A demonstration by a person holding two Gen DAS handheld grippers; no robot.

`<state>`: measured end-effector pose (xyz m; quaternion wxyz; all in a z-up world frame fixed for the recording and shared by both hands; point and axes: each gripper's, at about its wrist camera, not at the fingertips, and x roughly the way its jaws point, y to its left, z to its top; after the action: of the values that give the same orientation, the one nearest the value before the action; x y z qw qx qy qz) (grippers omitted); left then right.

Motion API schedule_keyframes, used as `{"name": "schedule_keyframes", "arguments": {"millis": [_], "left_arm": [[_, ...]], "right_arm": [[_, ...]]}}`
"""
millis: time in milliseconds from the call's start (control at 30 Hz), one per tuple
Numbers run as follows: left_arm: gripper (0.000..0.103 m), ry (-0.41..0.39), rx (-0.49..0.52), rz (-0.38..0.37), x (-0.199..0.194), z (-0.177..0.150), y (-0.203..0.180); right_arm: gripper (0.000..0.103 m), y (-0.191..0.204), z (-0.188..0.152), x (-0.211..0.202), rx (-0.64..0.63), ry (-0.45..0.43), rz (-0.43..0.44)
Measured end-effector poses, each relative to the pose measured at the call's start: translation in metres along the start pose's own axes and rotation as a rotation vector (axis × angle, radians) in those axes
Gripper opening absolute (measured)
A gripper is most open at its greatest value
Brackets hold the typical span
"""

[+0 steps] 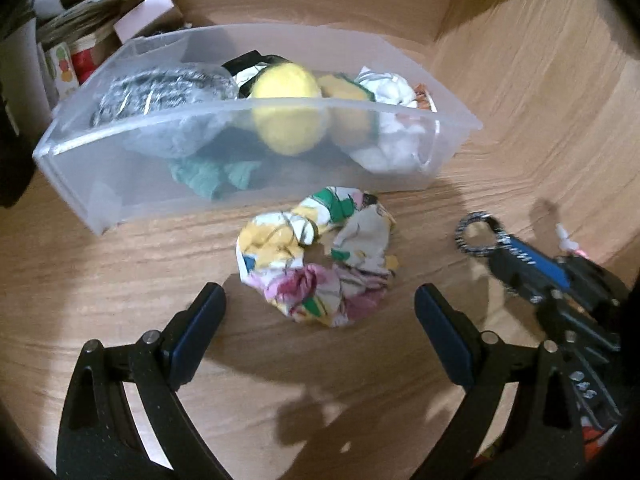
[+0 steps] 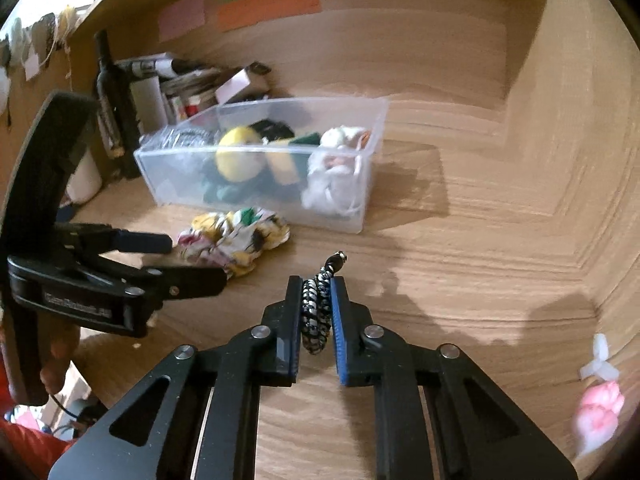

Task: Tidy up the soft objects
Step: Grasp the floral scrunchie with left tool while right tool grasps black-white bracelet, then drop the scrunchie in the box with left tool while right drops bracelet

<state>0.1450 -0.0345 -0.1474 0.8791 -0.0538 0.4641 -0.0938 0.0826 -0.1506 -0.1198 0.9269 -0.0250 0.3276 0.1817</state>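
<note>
Pinched tight between the two fingers of the right hand-held gripper (image 2: 317, 306) is a black and white hair tie (image 2: 316, 312), held up above the desk (image 2: 460, 264). Only part of the loop sits between the pads, and the rest pokes out in front. It is thin and stretchy, so it could slip out if the grip loosens or the move is fast, and then it would drop on the wood short of the clear bin (image 2: 362, 184).

Next to it, the left hand-held gripper (image 1: 320, 308) is spread wide, holding nothing, right in front of the flowery scrunchie (image 1: 320, 256). That scrunchie lies on the desk just beside the front wall of the bin. If the fingers close too high, they may only pinch a fold of cloth, and it could fall back.

Both tools are near each other and must reach the same bin, so they could bump. A push on the bin wall might slide it toward the bottle (image 2: 110, 92) and the cup (image 2: 82, 176) behind.
</note>
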Motion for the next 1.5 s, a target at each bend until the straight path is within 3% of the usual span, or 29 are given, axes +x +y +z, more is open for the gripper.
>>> {"name": "schedule_keyframes", "arguments": {"millis": [167, 333, 433, 567, 733, 1167, 1300, 1500], "left_arm": [[0.075, 0.004, 0.078, 0.033, 0.009, 0.013, -0.018], [0.035, -0.03, 0.13, 0.044, 0.011, 0.017, -0.028], [0.026, -0.045, 0.126, 0.05, 0.01, 0.016, -0.028], [0.024, -0.068, 0.093, 0.013, -0.004, 0.009, -0.008], [0.024, -0.146, 0.079, 0.023, -0.029, 0.011, 0.0], [0.024, -0.433, 0.101, 0.089, -0.12, 0.028, 0.005], [0.024, -0.465, 0.071, 0.085, -0.124, 0.043, 0.018], [0.024, -0.451, 0.032, 0.076, -0.11, 0.063, 0.028]], "right_arm": [[0.012, -0.009, 0.005, -0.004, 0.026, -0.025, 0.015], [0.012, -0.011, 0.012, -0.009, 0.031, -0.052, 0.012], [0.012, -0.011, 0.016, -0.011, 0.028, -0.065, 0.012], [0.012, -0.009, 0.021, -0.011, 0.019, -0.079, 0.017], [0.012, -0.002, 0.032, -0.014, 0.002, -0.11, 0.035], [0.012, 0.023, 0.072, -0.028, -0.047, -0.231, 0.069], [0.012, 0.028, 0.086, -0.029, -0.062, -0.264, 0.065], [0.013, 0.03, 0.105, -0.018, -0.072, -0.279, 0.058]]}}
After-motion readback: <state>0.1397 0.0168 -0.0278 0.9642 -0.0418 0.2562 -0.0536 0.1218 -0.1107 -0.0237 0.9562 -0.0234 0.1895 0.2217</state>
